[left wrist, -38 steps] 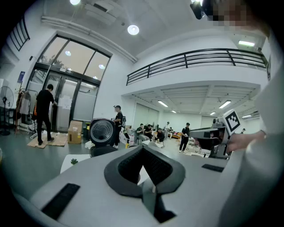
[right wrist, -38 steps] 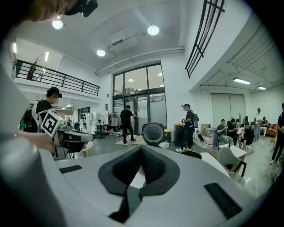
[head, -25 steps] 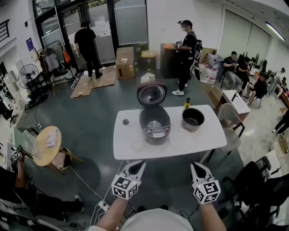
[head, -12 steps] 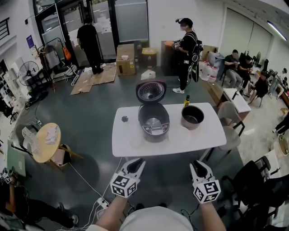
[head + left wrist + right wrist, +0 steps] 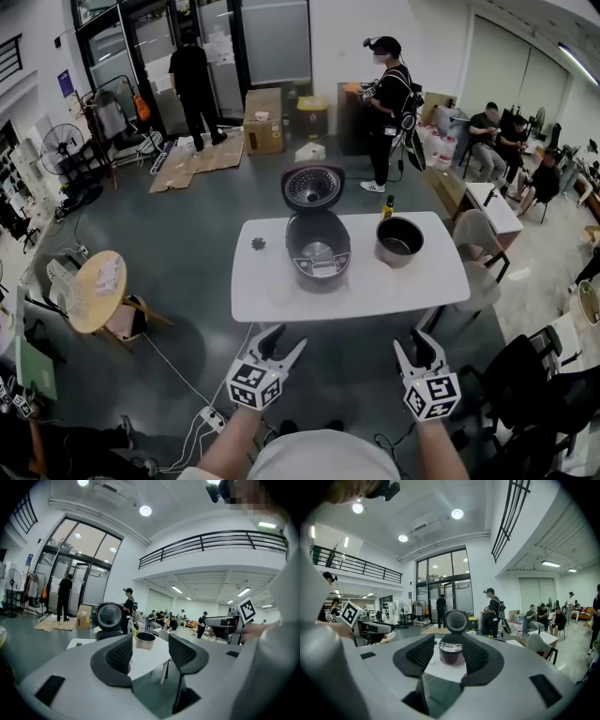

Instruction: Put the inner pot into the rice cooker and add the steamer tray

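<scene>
Inner pot (image 5: 400, 242), round grey metal

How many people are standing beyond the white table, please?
2: one person in black at the glass doors; one person in a cap by the cabinet. Others sit at right; some may be hidden.

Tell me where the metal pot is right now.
In the head view, the inner pot sits on the right part of the white table, just right of the open rice cooker, with a small bottle behind it.
</scene>
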